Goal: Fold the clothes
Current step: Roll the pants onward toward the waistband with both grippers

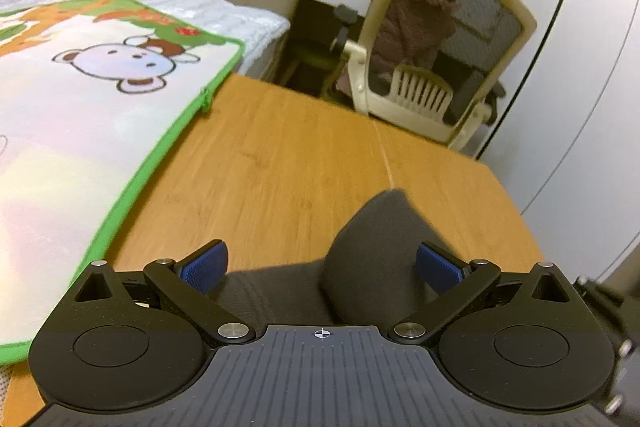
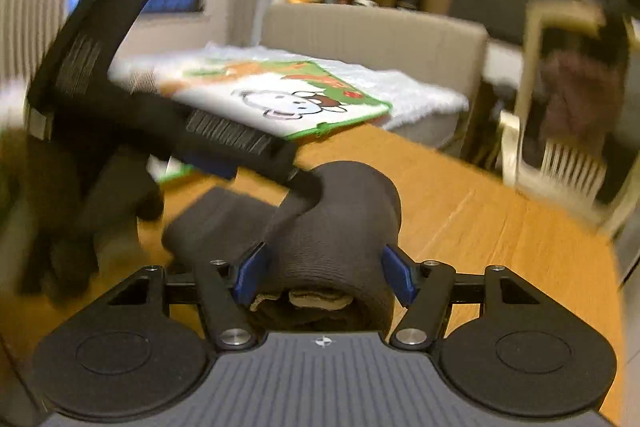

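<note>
A dark grey ribbed garment (image 2: 340,227) lies rolled into a thick bundle on the wooden table (image 2: 480,227). My right gripper (image 2: 324,259) straddles the near end of the roll, and both blue pads (image 2: 250,277) press on its sides. A beige inner layer shows in the roll's open end. My left gripper (image 2: 260,171) reaches in from the upper left, one finger tucked under a fold at the roll's top. In the left wrist view that gripper (image 1: 320,251) stands wide open, and the grey garment (image 1: 372,251) bulges up against its right pad (image 1: 438,267).
A cartoon mat with a green border (image 1: 80,115) overlaps the table's left side, lying on a white blanket (image 1: 224,15). A beige office chair (image 1: 440,67) draped with a mauve cloth stands past the far edge. A grey wall (image 1: 592,107) runs along the right.
</note>
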